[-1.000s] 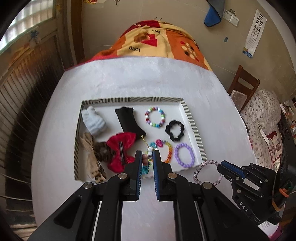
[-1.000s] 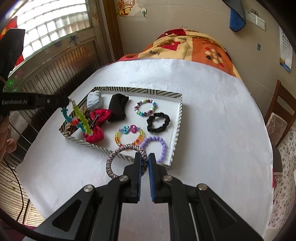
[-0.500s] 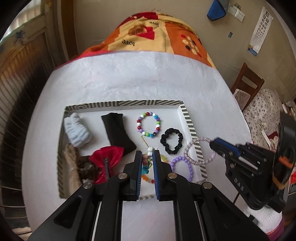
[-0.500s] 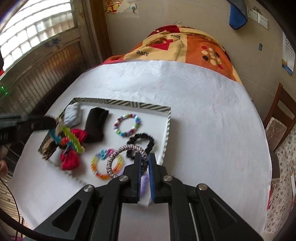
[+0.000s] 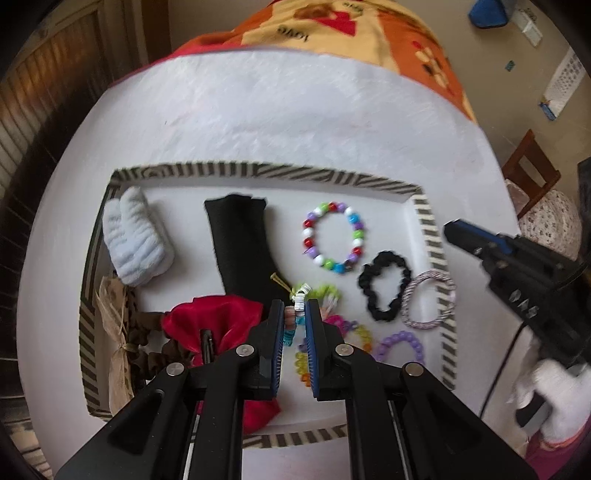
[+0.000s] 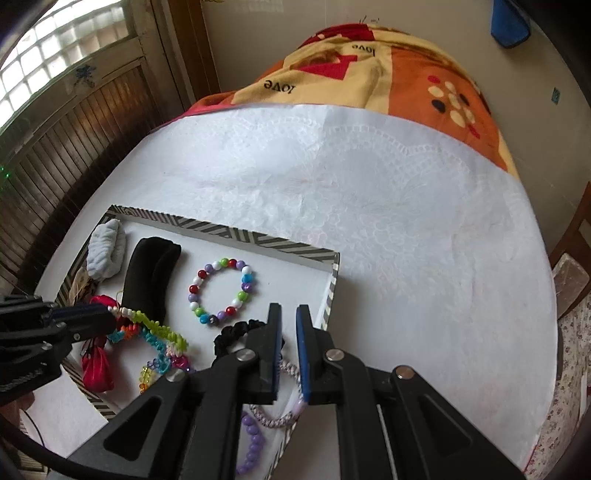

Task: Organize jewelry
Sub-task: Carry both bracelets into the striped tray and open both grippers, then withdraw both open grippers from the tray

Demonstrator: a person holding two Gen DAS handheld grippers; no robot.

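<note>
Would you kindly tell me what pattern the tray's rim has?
Black-and-white stripes on the tray's rim, clearest in the left wrist view.

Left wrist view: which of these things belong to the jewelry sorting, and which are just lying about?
Part of the job:
- left hand-held gripper, shut on coiled colourful strand
- striped tray
- bead bracelet
- black scrunchie
- braided band
- purple bracelet
- red bow

Lying about:
- patterned blanket
- wooden chair
- blue cloth

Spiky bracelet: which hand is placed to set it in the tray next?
Left. The left gripper is shut on the spiky bracelet over the tray; the right gripper sits at its right rim.
</note>
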